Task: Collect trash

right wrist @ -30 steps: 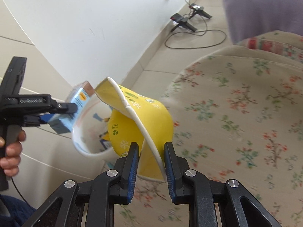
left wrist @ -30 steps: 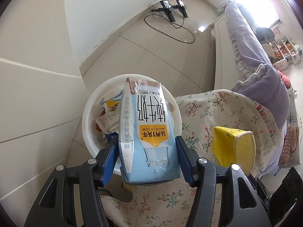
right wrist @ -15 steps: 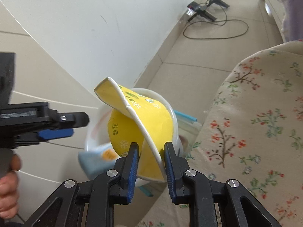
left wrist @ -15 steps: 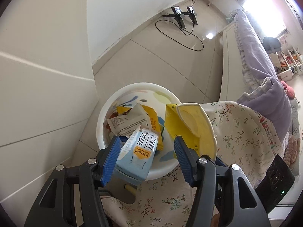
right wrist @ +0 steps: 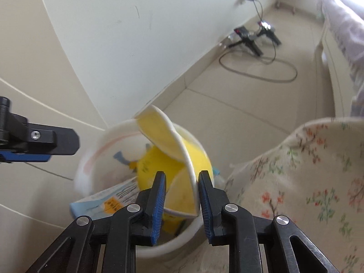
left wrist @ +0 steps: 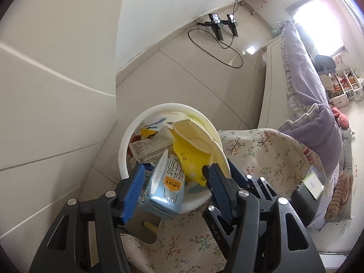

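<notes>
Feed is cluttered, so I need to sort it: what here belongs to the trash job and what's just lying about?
Job:
white trash bin
blue milk carton
yellow paper cup
wrappers in bin

Lying about:
floral cloth
purple bedding
black stands
floor cable

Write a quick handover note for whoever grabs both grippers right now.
Left gripper: open, holding nothing; the blue milk carton lies in the white bin, leaning over its near rim.
Right gripper: jaws around the yellow paper cup, right above the bin; whether it still grips is unclear.
Done: carton binned.
Left: let the cup drop in, pull both grippers back, check the floral cloth for more trash.
</notes>
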Available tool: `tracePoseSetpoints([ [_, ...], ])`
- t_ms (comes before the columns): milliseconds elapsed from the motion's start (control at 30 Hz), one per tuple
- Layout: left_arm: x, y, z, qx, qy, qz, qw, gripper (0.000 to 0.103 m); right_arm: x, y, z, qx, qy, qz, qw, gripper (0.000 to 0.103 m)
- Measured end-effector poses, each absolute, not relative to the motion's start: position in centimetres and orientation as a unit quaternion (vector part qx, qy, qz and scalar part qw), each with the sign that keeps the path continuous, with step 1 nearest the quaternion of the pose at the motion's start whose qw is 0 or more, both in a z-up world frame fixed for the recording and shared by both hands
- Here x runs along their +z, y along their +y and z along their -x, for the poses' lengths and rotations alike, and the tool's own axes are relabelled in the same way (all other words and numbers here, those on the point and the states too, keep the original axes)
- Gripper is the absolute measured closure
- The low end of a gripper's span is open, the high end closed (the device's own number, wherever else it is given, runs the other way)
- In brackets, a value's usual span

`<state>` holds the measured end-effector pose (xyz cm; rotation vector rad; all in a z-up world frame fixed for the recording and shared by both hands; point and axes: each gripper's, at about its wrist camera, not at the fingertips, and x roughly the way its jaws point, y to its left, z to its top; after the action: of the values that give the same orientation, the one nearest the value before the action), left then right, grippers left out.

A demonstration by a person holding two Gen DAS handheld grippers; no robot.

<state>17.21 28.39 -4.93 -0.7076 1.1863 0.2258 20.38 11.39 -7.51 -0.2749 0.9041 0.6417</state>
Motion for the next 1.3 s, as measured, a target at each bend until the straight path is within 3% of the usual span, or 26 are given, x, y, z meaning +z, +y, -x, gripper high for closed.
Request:
tracePoseSetpoints([
  [67, -4.7, 28.6, -17.0, 0.103, 0.543, 0.327, 0.766, 0.041, -9.2, 12.6, -20.7, 0.328, 0.447, 0.152, 0.818, 0.064],
  [633, -3.6, 30.2, -15.3, 0.126, 0.518, 0.353, 0.769, 0.041, -8.5, 10.9, -17.8, 0.395, 0.484, 0.05, 0.779, 0.064],
  [800, -3.6, 30.8, -14.9, 0.138, 0.514, 0.359, 0.767, 0.041, -7.4, 13.6, -14.3, 0.431, 0.438, 0.11, 0.781, 0.049],
  [1000, -3.4, 29.8, -14.8, 0.127, 0.519, 0.348, 0.771, 0.041, -11.0, 15.1, -16.4, 0.349, 0.483, 0.137, 0.791, 0.051],
  [1300, -2.5, 24.8, -12.9, 0.099, 0.53, 0.289, 0.791, 0.041, -8.7, 7.1, -14.2, 0.337, 0.486, 0.089, 0.801, 0.049],
])
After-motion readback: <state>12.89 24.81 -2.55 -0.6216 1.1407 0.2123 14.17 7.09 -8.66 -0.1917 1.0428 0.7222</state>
